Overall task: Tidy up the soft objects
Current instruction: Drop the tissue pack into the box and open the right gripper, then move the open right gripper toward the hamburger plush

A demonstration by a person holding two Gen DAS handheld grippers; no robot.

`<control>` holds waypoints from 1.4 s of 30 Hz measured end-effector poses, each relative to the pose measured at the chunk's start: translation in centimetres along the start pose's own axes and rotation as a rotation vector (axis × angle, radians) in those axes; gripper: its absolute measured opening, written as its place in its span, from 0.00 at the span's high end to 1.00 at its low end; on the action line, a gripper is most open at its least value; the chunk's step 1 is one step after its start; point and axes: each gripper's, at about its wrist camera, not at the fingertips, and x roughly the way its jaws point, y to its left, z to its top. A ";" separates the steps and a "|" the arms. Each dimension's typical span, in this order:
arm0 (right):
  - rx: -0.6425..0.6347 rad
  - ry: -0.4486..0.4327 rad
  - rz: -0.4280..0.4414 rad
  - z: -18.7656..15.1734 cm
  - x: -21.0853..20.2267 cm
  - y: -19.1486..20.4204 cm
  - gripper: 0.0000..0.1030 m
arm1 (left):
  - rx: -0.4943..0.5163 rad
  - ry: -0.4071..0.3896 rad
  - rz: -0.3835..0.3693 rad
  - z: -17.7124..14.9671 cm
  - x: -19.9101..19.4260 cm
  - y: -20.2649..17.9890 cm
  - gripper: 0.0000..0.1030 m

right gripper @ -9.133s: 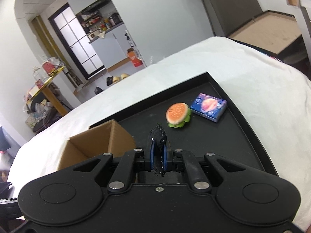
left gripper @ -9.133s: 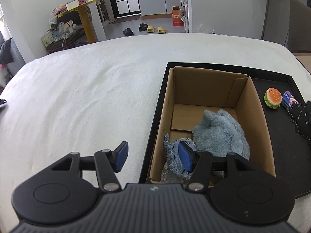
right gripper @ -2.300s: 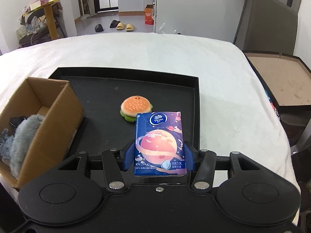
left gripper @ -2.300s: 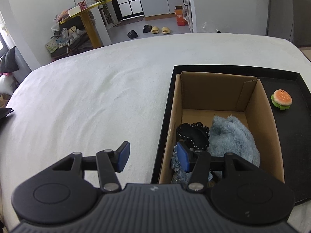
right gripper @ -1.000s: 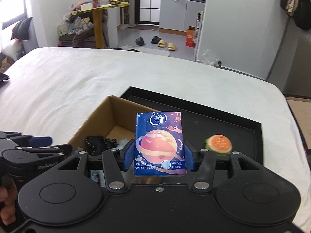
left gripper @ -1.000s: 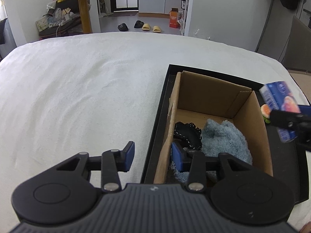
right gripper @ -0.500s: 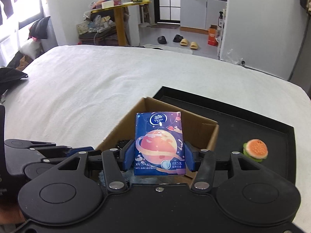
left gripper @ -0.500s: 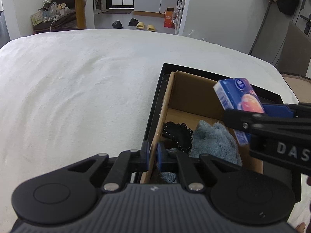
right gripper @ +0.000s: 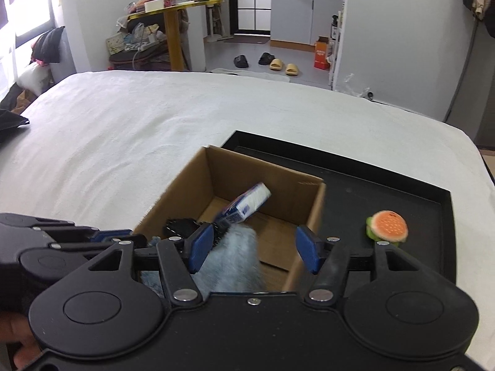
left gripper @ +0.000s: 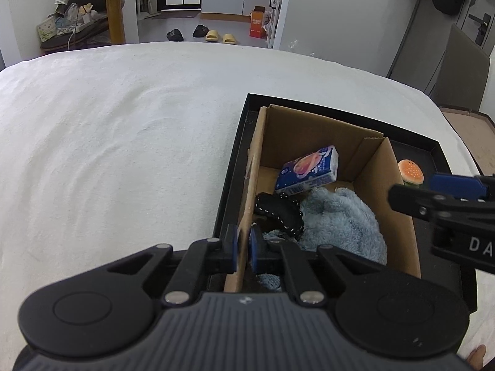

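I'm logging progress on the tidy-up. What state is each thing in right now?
Left gripper: shut on the box wall.
Right gripper: open, jaws just opened, nothing between them.
Box: open, on the tray.
Tissue pack: released, tilted inside the box.
Blue towel: in the box.
Black item: in the box.
Burger toy: on the tray, outside the box.

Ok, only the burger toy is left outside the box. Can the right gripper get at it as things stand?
Probably yes. The right gripper is open and empty, and the burger toy sits alone on the black tray, just beyond the cardboard box, with nothing over it.
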 end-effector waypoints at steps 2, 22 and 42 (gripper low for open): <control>0.007 0.003 -0.013 -0.3 -0.2 -0.6 0.43 | -0.004 0.011 -0.002 0.0 0.0 0.1 0.92; 0.054 -0.039 -0.088 -2.8 -2.5 -7.4 0.29 | 0.051 -0.069 0.094 -0.1 -1.7 -1.4 0.71; 0.129 -0.054 -0.087 -3.8 -0.2 -12.0 0.29 | 0.118 -0.090 0.215 0.6 -1.5 -3.6 0.58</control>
